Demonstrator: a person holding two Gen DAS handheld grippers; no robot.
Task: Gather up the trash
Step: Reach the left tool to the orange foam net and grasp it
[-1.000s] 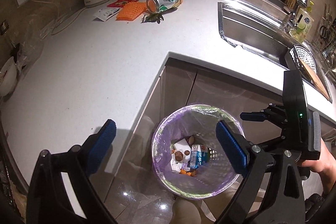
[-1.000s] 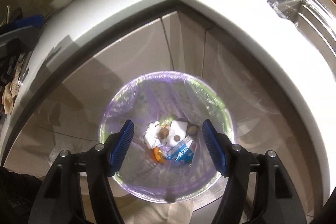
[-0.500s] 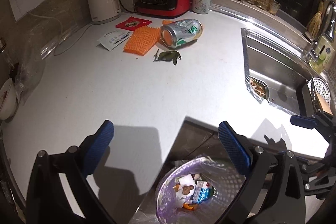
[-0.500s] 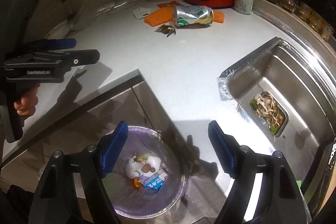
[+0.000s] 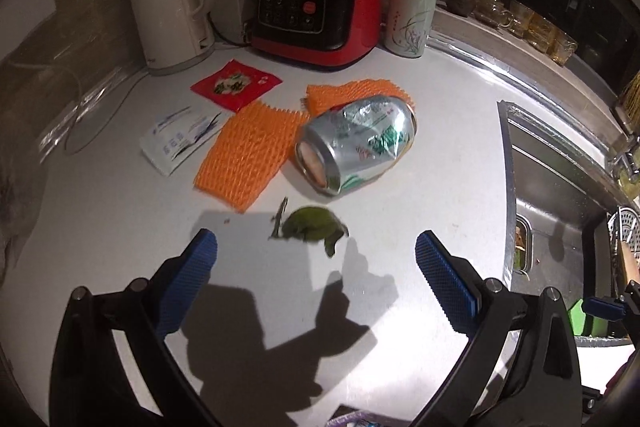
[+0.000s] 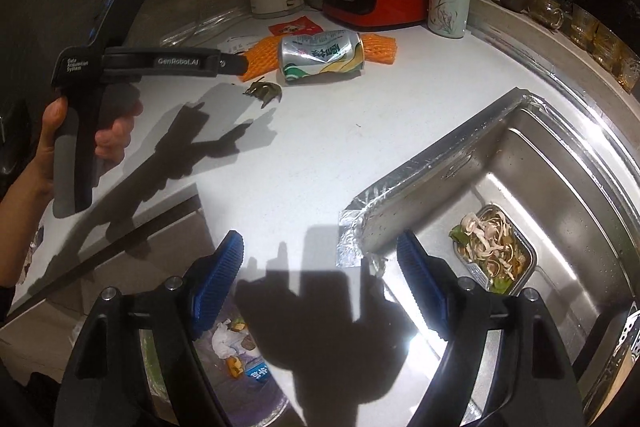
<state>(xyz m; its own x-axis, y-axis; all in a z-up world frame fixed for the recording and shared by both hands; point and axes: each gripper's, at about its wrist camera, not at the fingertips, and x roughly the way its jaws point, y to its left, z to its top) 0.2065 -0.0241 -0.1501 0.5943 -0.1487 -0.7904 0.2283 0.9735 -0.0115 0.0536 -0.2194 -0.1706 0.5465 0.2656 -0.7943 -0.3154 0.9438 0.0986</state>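
A crushed silver-green can [image 5: 358,145] lies on its side on the white counter [image 5: 120,227], also in the right wrist view [image 6: 322,55]. Beside it lie orange foam nets [image 5: 244,157], a green leaf [image 5: 314,229], a red sachet [image 5: 236,85] and a white packet [image 5: 180,139]. My left gripper [image 5: 316,279] is open and empty, just short of the leaf. My right gripper [image 6: 320,279] is open and empty above the counter corner, with the lined trash bin [image 6: 236,359] below it.
A white kettle [image 5: 170,11], a red-black appliance [image 5: 320,7] and a cup [image 5: 412,19] stand at the back. The steel sink [image 6: 500,211] holds a foil tray of food scraps [image 6: 494,251]. Glassware lines the sill at right.
Both grippers have risen from over the trash bin and moved forward over the counter. The left one has closed in on the leaf and can. Both stay open.
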